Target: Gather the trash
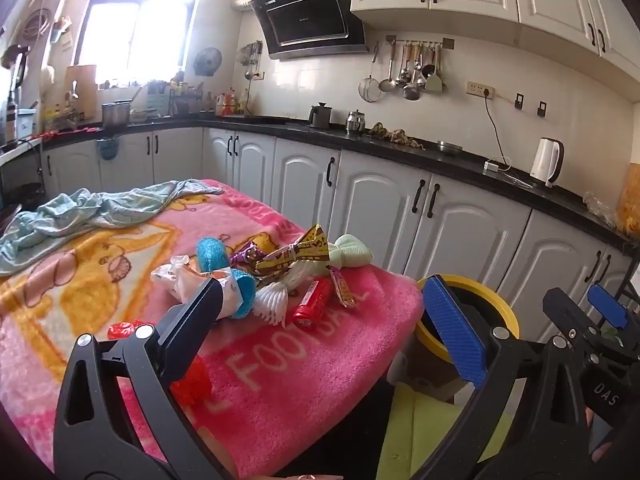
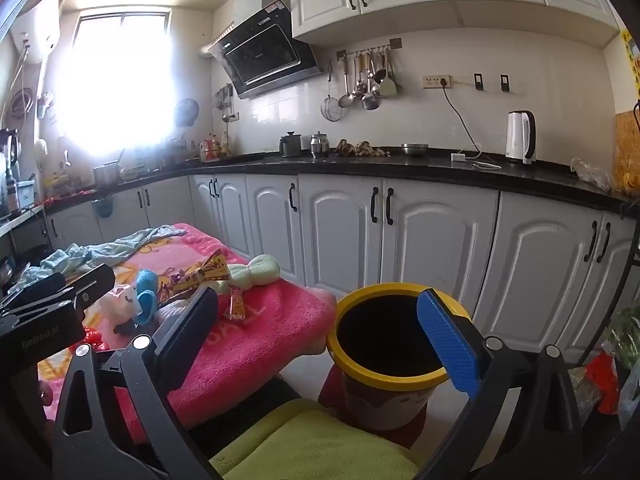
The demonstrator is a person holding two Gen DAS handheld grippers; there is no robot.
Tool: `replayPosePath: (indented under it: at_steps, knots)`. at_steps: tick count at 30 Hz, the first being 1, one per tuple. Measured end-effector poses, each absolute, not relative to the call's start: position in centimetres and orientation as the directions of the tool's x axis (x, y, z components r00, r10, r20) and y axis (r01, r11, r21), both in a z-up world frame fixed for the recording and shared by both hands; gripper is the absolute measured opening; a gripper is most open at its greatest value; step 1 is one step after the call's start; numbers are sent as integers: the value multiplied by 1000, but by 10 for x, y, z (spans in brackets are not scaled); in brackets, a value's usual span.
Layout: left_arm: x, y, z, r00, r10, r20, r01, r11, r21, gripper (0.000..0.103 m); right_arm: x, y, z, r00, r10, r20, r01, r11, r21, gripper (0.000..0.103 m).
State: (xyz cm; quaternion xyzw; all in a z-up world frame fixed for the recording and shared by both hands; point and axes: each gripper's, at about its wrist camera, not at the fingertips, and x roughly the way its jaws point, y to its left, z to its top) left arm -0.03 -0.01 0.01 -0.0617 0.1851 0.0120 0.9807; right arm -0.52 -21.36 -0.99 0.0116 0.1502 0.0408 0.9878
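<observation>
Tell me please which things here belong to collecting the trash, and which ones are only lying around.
For the job:
- pile of wrappers on the pink blanket
- red wrapper
- yellow-rimmed bin beside the table
- left gripper and right gripper, both open and empty

Just lying about:
- light blue cloth
- white kettle
- hanging utensils

Blown-out daylight glare from the window (image 2: 116, 80), fisheye-bent edges, dark vignetted corners, otherwise sharp.

Pink blanket-covered table (image 1: 280, 380), wrapper pile (image 1: 280, 268), crumpled blue cloth (image 1: 80, 216)
</observation>
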Motion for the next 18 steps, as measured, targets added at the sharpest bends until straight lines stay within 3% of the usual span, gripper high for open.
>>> replayPosePath:
  at_steps: [18]
  knots:
    - [0, 0, 0, 932, 2, -364, -47, 992, -118, 92, -8, -209, -7, 954, 94, -285, -94, 995, 15, 97]
